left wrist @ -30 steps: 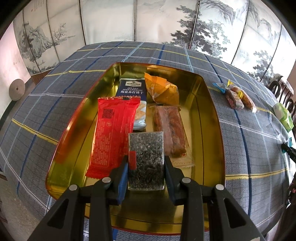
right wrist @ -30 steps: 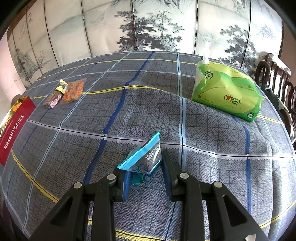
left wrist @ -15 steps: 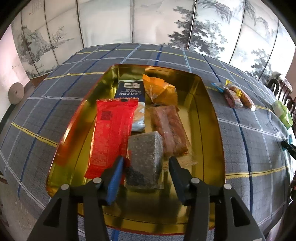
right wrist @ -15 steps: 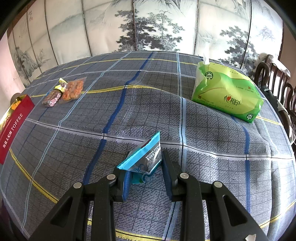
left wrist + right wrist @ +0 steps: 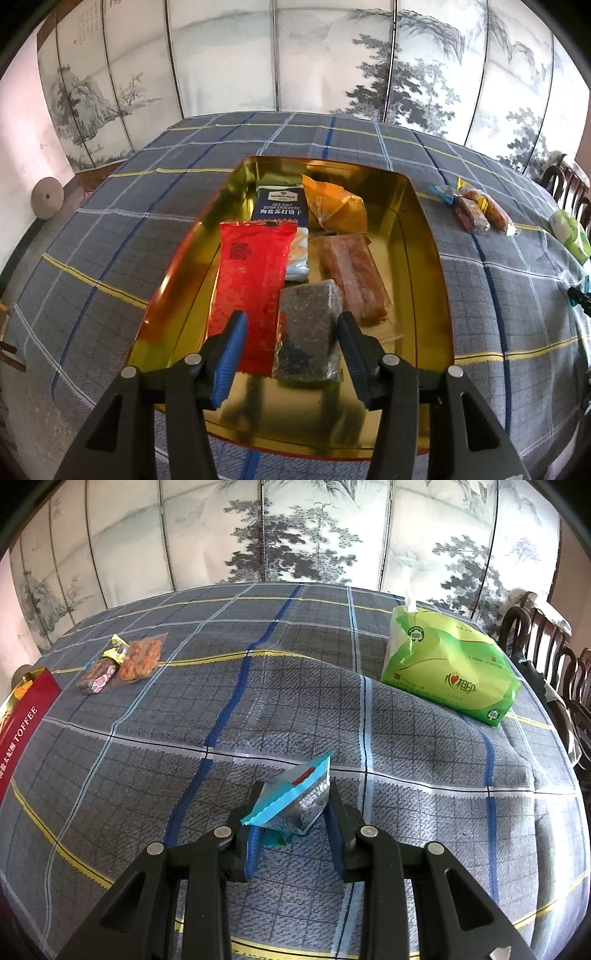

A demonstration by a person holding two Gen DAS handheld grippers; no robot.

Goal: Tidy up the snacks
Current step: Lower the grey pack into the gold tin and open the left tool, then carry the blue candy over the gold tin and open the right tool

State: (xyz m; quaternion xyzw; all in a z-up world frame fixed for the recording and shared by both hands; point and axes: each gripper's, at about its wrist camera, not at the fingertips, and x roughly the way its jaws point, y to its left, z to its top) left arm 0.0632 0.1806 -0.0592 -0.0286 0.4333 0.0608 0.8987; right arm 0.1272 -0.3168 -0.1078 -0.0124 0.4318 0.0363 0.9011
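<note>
Gold tin on plaid tablecloth, used as landmark. Left gripper over the tin's near end, fingers spread wide, holding nothing. Dark speckled bar lies flat in the tin between the fingers, apart from the left one; cannot tell whether the right one touches it.

Inside the tin:
- red packet, left of the dark bar, its edge against the bar
- reddish-brown clear-wrapped bar, right of the dark bar
- blue cracker pack at the far end, partly under the red packet
- orange bag beside the cracker pack, far right

Outside the tin, well to its right on the cloth: two small wrapped snacks side by side; farther right, green tissue pack.

Right wrist view: right gripper low over the cloth, well away from the tin, fingers clamped on a blue snack pouch, pouch tilted with one corner up. Tin's red side wall at far left edge, lettered TOFFEE. Small wrapped snacks between the tin and the pouch, toward the far side. Tissue pack far right. Painted folding screen behind the table.
</note>
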